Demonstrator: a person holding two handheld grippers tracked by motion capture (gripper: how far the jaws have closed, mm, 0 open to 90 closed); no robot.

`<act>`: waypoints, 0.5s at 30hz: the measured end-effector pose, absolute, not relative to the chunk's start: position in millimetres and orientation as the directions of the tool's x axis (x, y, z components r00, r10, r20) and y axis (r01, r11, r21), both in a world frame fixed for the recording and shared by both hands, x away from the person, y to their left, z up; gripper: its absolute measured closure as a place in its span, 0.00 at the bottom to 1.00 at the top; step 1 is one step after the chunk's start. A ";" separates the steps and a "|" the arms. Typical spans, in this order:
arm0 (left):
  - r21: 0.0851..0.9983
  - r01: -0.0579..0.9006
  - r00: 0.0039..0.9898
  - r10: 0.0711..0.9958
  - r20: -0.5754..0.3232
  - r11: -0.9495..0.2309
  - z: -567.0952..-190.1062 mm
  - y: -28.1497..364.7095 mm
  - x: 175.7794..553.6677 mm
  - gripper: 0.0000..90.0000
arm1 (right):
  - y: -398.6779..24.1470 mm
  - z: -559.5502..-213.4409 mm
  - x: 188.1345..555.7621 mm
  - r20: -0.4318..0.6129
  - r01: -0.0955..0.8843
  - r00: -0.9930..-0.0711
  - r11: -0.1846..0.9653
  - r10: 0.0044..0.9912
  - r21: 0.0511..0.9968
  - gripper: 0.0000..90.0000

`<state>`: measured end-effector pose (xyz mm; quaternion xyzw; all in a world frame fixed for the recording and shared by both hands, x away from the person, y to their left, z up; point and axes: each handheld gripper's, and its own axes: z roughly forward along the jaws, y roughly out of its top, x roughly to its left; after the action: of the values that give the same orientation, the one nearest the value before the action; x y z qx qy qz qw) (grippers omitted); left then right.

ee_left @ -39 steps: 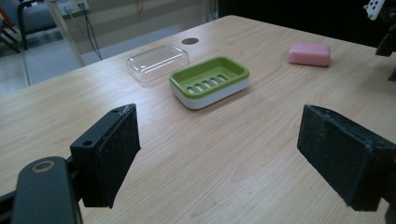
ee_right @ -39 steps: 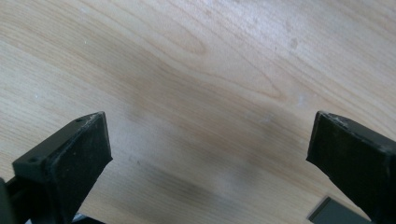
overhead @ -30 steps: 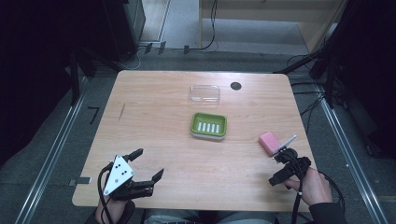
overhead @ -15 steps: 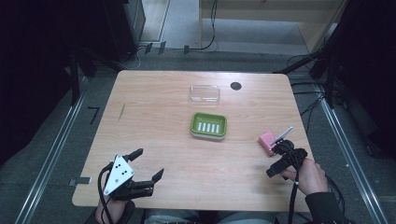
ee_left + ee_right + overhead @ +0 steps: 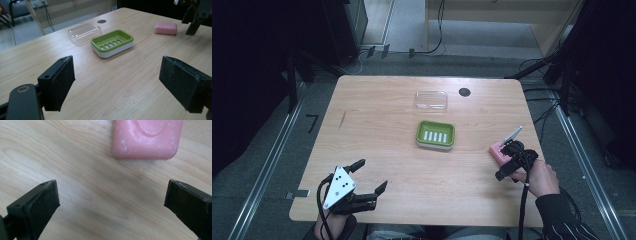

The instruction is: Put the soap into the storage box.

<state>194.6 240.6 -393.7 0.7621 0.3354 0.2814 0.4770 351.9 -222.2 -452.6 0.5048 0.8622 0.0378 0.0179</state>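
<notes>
A pink soap bar [image 5: 496,152] lies on the wooden table [image 5: 382,120] at the right. My right gripper [image 5: 508,160] hovers just above it, pointing down, open. In the right gripper view the soap bar [image 5: 147,138] sits a little beyond the gap of the right gripper [image 5: 112,206], with bare wood between the jaws. A green soap dish [image 5: 435,134] with a slotted floor stands mid-table, and a clear lid [image 5: 431,100] lies behind it. My left gripper [image 5: 371,175] rests open near the front left edge, holding nothing. From there the left gripper [image 5: 122,85] faces the soap dish [image 5: 112,42].
A small black round hole [image 5: 464,92] marks the table's far side, right of the lid. Dark floor, cables and metal rails surround the table. The right gripper [image 5: 196,15] hangs beside the soap bar [image 5: 165,28] in the left gripper view.
My right gripper has moved forward and slightly left, coming over the pink soap bar. The left gripper has stayed where it was.
</notes>
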 end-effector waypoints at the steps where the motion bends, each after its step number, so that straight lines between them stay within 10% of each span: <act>1: 0.916 0.243 0.617 0.780 0.109 -0.320 -393.7 240.6 194.6 0.15 | -222.2 -452.6 351.9 0.007 0.869 -0.490 0.488 0.872 0.083 0.00; 15: 0.916 0.244 0.616 0.780 0.108 -0.319 -393.8 240.4 194.8 0.15 | -219.9 -450.1 374.4 0.019 0.864 -0.499 0.496 0.866 0.090 0.00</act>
<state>194.8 240.4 -393.8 0.7620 0.3358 0.2811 0.4771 374.4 -219.9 -450.1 0.5001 0.8648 0.0437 0.0142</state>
